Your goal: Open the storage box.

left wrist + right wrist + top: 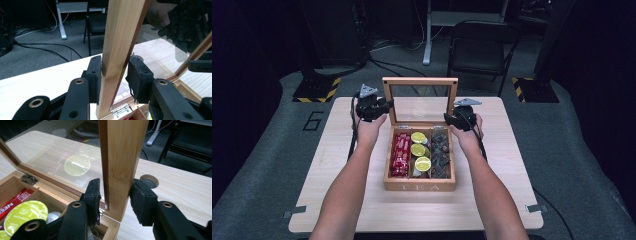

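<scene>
A wooden tea box (419,186) stands mid-table with its glass lid (420,81) raised upright. Inside lie red packets (400,155), yellow-green capsules (418,149) and dark packets (441,152). My left gripper (384,107) is at the lid's left upright. In the left gripper view its pads (115,75) are shut on that wooden upright (122,30) just above the hinge (120,110). My right gripper (452,119) is at the lid's right upright. There its pads (115,192) clamp the wood (122,150) low down, near the box's back corner.
The light wooden table (362,200) has bare room left, right and in front of the box. A round hole (149,181) sits in the tabletop behind the right gripper. A black chair (479,47) and floor cables (50,47) lie beyond the far edge.
</scene>
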